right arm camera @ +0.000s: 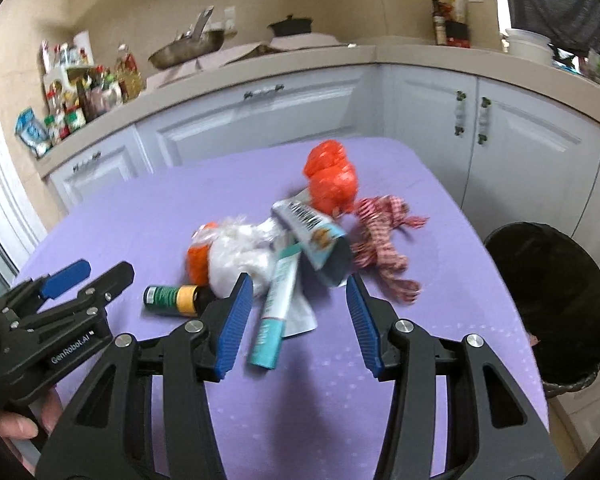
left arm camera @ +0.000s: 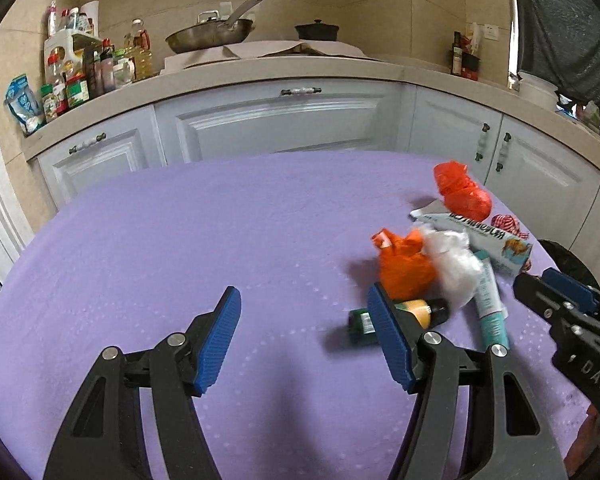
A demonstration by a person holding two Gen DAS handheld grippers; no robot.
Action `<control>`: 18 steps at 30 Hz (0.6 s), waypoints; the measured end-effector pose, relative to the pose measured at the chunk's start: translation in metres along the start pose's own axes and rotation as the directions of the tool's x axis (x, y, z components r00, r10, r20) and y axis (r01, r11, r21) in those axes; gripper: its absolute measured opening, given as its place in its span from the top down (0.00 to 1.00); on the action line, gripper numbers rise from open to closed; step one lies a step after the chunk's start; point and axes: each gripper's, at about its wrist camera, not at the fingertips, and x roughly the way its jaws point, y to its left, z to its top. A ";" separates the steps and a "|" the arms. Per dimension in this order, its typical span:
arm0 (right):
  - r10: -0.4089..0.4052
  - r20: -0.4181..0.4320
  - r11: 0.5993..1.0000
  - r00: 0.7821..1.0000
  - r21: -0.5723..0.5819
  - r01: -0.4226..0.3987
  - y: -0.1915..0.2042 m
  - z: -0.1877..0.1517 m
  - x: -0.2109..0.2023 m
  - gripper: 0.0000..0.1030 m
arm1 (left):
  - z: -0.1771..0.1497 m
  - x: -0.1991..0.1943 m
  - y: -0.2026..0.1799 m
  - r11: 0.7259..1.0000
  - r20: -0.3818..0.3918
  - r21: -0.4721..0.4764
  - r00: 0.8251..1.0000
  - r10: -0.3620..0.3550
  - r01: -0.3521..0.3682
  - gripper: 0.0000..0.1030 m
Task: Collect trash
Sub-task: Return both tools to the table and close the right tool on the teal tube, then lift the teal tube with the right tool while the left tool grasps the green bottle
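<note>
On the table, light, crushable trash: the tube looks soft, best pinched mid-body. Both grippers, left and right, gape empty.

Frying pan on counter; black pot beside; bottles crowded (far left corner).

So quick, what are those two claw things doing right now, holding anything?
Left gripper: open, holding nothing.
Right gripper: open, holding nothing; the teal tube lies between its fingers, untouched.
</note>
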 end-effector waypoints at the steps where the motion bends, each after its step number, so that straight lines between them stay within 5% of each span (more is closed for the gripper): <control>1: 0.000 -0.014 1.000 1.000 -0.009 0.000 0.004 -0.001 0.003 0.54 | -0.001 0.001 0.004 1.000 -0.006 -0.007 1.000 -0.007 0.007 0.38; 9: 0.011 -0.134 1.000 0.991 -0.025 -0.014 0.021 -0.012 0.025 0.76 | 0.000 0.007 0.013 0.999 -0.040 -0.010 0.998 -0.054 0.054 0.38; 18: -0.001 -0.158 1.000 0.987 -0.021 -0.002 0.024 -0.018 0.029 0.78 | 0.000 0.009 0.008 0.996 -0.054 0.016 0.995 -0.082 0.083 0.38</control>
